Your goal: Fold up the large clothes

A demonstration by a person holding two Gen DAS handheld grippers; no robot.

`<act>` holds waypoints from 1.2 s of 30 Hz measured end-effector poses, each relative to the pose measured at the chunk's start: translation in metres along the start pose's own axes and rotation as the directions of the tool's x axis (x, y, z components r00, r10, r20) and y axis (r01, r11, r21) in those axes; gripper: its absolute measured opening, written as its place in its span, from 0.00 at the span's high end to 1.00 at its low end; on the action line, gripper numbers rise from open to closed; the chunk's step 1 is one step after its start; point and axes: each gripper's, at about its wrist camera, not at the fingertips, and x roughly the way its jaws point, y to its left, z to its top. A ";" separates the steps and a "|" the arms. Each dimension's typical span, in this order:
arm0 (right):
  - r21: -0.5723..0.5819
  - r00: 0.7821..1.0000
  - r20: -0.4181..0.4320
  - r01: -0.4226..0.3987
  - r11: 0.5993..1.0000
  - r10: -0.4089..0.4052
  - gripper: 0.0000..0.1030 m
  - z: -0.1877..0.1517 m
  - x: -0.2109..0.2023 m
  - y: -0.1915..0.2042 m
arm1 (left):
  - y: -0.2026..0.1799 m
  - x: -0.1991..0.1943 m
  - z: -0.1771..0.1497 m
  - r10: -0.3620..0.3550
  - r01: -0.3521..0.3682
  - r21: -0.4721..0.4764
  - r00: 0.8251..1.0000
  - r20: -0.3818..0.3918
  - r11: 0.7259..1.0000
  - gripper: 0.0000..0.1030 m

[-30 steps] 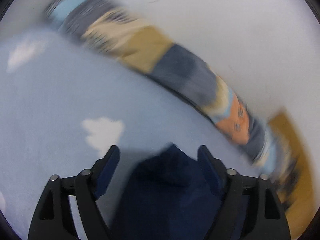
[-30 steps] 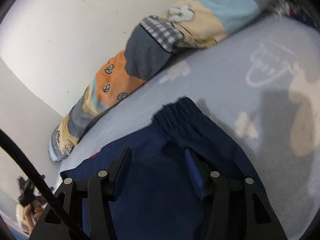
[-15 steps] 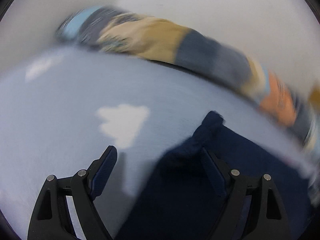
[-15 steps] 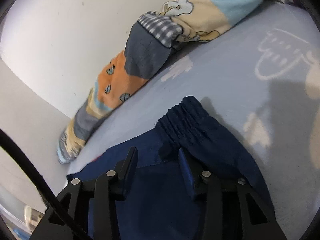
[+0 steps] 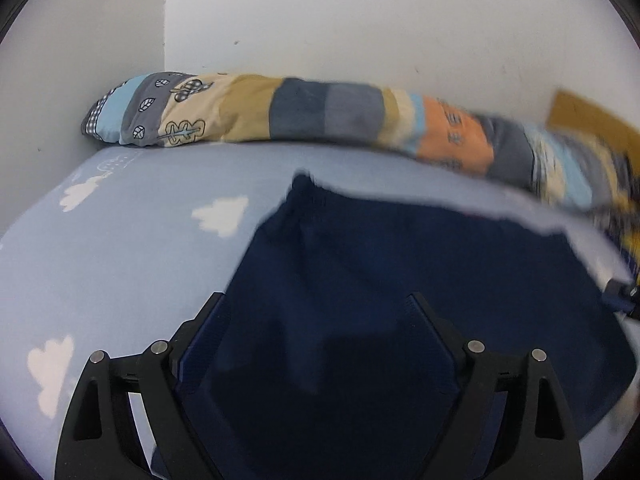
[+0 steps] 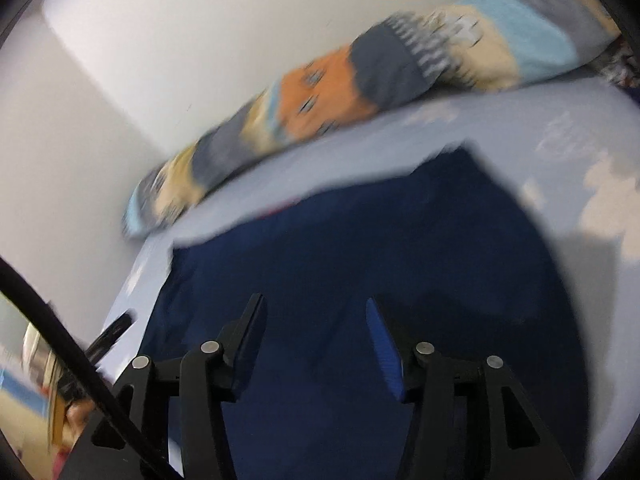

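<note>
Bed: pale blue sheet (image 5: 120, 248) printed with white clouds, set in a corner of white walls (image 5: 360, 20).

Left gripper (image 5: 316, 312): nearest the left wrist camera, fingers (image 5: 208, 328) spread wide over the near part of the cloth, nothing pinched between them; the jaws have just been opening.

Right gripper (image 6: 316, 320): fingers (image 6: 384, 344) about half open above the cloth, gripping nothing; the jaws have just been opening.

Navy garment (image 5: 400, 272): lies spread flat on the sheet under both grippers, its gathered corner pointing toward the wall.

Patchwork bolster (image 5: 320, 116): long, in beige, grey, orange and light blue, lying along the wall beyond the garment.
</note>
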 end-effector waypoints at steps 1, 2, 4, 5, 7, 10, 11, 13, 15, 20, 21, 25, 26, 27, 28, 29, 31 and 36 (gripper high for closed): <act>-0.001 0.999 -0.039 -0.002 1.000 0.002 0.45 -0.012 0.001 0.003 | 0.000 0.002 -0.007 0.007 -0.006 0.013 1.000 -0.022 1.000 0.14; 0.006 0.997 -0.080 0.006 1.000 -0.005 0.45 -0.024 0.002 0.001 | 0.003 0.007 -0.019 0.031 -0.030 0.025 0.998 -0.053 0.999 0.14; 0.033 0.989 -0.142 0.053 0.998 -0.048 0.45 -0.046 -0.002 -0.016 | 0.019 0.019 -0.046 0.070 -0.068 0.023 0.985 -0.157 0.997 0.14; 0.045 0.985 -0.159 0.076 0.996 -0.068 0.46 -0.053 -0.005 -0.025 | 0.032 0.015 -0.054 0.008 -0.014 -0.036 0.986 -0.167 0.999 0.14; 0.091 0.984 -0.161 0.090 0.992 -0.075 0.52 -0.057 -0.023 -0.052 | 0.060 0.003 -0.060 0.038 -0.062 -0.126 0.982 -0.187 0.990 0.07; 0.231 0.982 -0.128 0.165 0.959 -0.138 0.58 -0.050 -0.065 -0.099 | 0.104 -0.009 -0.075 -0.026 -0.040 -0.282 0.974 -0.225 0.959 0.03; 0.273 0.967 -0.128 0.247 0.930 -0.219 0.58 -0.050 -0.082 -0.115 | 0.113 -0.016 -0.078 -0.029 -0.043 -0.307 0.973 -0.227 0.951 0.03; 0.314 0.897 -0.165 0.442 0.841 -0.410 0.51 -0.052 -0.109 -0.134 | 0.122 -0.031 -0.081 0.022 -0.094 -0.324 0.975 -0.220 0.941 0.03; 0.414 0.926 -0.109 0.374 0.830 -0.362 0.50 -0.056 -0.140 -0.149 | 0.125 -0.054 -0.084 0.030 -0.098 -0.351 0.980 -0.194 0.931 0.04; 0.568 0.980 0.014 0.155 0.809 -0.198 0.40 -0.078 -0.179 -0.150 | 0.100 -0.098 -0.074 -0.044 -0.007 -0.381 0.991 -0.126 0.925 0.04; 0.582 0.985 0.017 0.129 0.803 -0.170 0.40 -0.082 -0.176 -0.146 | 0.087 -0.106 -0.070 -0.056 0.011 -0.366 0.992 -0.114 0.931 0.04; 0.633 0.998 -0.012 0.050 0.772 -0.055 0.39 -0.097 -0.156 -0.132 | 0.041 -0.119 -0.055 -0.121 0.086 -0.315 0.988 -0.092 0.945 0.03; 0.628 0.999 -0.017 0.047 0.776 -0.046 0.39 -0.097 -0.152 -0.127 | 0.021 -0.121 -0.053 -0.148 0.117 -0.293 0.985 -0.089 0.949 0.03; 0.620 0.999 -0.019 0.047 0.784 -0.045 0.39 -0.097 -0.148 -0.118 | 0.000 -0.116 -0.049 -0.159 0.130 -0.270 0.983 -0.091 0.954 0.03; 0.607 0.999 -0.019 0.044 0.793 -0.041 0.39 -0.096 -0.145 -0.113 | -0.015 -0.116 -0.051 -0.161 0.136 -0.240 0.983 -0.091 0.961 0.03; 0.594 0.999 -0.020 0.039 0.804 -0.034 0.39 -0.095 -0.142 -0.106 | -0.031 -0.112 -0.052 -0.156 0.135 -0.207 0.984 -0.091 0.969 0.03; 0.549 1.000 -0.027 0.028 0.835 -0.016 0.39 -0.093 -0.138 -0.094 | -0.065 -0.105 -0.059 -0.130 0.119 -0.112 0.987 -0.090 0.986 0.03; 0.426 0.997 -0.082 0.032 0.904 0.004 0.39 -0.095 -0.122 -0.063 | -0.124 -0.095 -0.077 -0.138 0.138 0.124 0.990 -0.011 0.983 0.07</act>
